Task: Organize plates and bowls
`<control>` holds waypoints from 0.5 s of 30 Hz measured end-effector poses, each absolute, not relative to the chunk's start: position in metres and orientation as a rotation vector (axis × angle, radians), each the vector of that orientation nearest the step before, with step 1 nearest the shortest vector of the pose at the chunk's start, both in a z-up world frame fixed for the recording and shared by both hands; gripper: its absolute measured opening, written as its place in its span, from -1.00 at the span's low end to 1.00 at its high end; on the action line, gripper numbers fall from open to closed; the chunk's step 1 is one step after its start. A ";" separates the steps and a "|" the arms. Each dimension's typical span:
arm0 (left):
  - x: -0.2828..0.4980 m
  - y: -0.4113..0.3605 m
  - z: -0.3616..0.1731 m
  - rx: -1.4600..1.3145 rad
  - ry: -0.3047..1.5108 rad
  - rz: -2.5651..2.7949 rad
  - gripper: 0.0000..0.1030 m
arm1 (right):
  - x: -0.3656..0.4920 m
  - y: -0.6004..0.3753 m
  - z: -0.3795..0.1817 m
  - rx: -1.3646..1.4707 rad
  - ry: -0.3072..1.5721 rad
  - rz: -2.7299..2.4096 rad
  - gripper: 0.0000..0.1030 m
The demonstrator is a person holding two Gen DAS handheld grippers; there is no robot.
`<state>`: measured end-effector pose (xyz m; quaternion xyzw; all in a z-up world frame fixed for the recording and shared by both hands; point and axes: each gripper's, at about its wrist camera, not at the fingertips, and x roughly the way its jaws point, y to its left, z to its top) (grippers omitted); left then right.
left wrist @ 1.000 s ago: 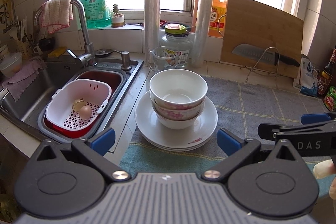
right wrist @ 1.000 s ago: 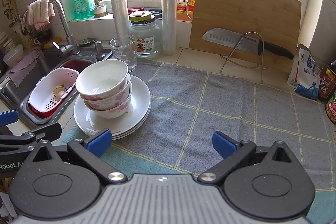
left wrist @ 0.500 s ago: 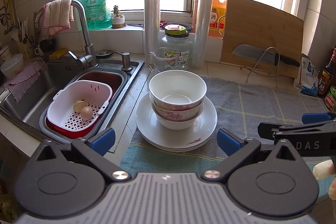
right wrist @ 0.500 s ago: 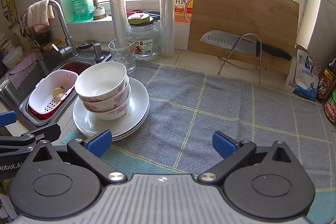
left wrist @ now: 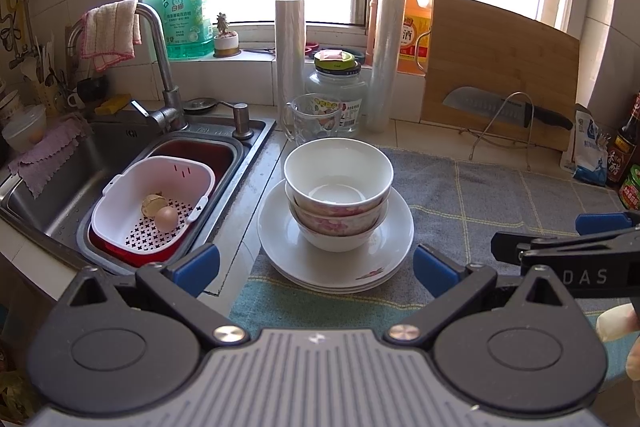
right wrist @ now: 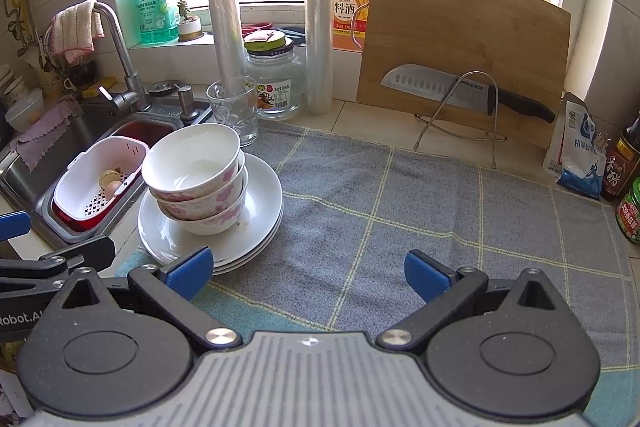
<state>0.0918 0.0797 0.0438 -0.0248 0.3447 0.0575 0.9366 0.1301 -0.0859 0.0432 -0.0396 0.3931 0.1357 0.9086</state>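
Looking down my left gripper [left wrist: 316, 265] I've got the stack of bowls [left wrist: 338, 193] dead ahead, sitting on the stack of plates [left wrist: 280, 231] at the left edge of the grey cloth [left wrist: 500, 195]; the plates' near rim sits between the two blue fingertips [left wrist: 196, 263] but beyond them, nothing touching; fingers spread wide, holding nothing. My right gripper [right wrist: 308, 269] is the same deal, fingers wide apart and empty, hovering over bare cloth [right wrist: 400, 203]; from there the bowls [right wrist: 196, 175] and plates [right wrist: 256, 211] sit off to the left, the plate rim just past the left fingertip [right wrist: 188, 269], not between the fingers. Both grippers are held low over the counter's near edge, roughly level, pointing toward the window; they're side by side, each one poking into the other's view at the edge. The left view shows more of the sink [left wrist: 60, 195] with the white strainer basket [left wrist: 120, 195] and the egg [left wrist: 166, 217] in it; the right view gives the full cutting board [right wrist: 460, 39], the knife [right wrist: 460, 89] on its wire stand and the jars at the far right.
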 end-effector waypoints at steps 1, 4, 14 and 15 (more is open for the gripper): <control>0.092 0.080 0.044 -0.051 0.705 0.118 0.99 | 0.130 -0.086 0.043 -0.082 0.811 0.280 1.00; 0.092 0.080 0.044 -0.050 0.704 0.118 0.99 | 0.131 -0.086 0.044 -0.082 0.810 0.278 1.00; 0.093 0.078 0.044 -0.049 0.704 0.118 0.99 | 0.133 -0.089 0.044 -0.083 0.808 0.274 1.00; 0.093 0.078 0.044 -0.049 0.704 0.118 0.99 | 0.134 -0.089 0.044 -0.082 0.809 0.273 1.00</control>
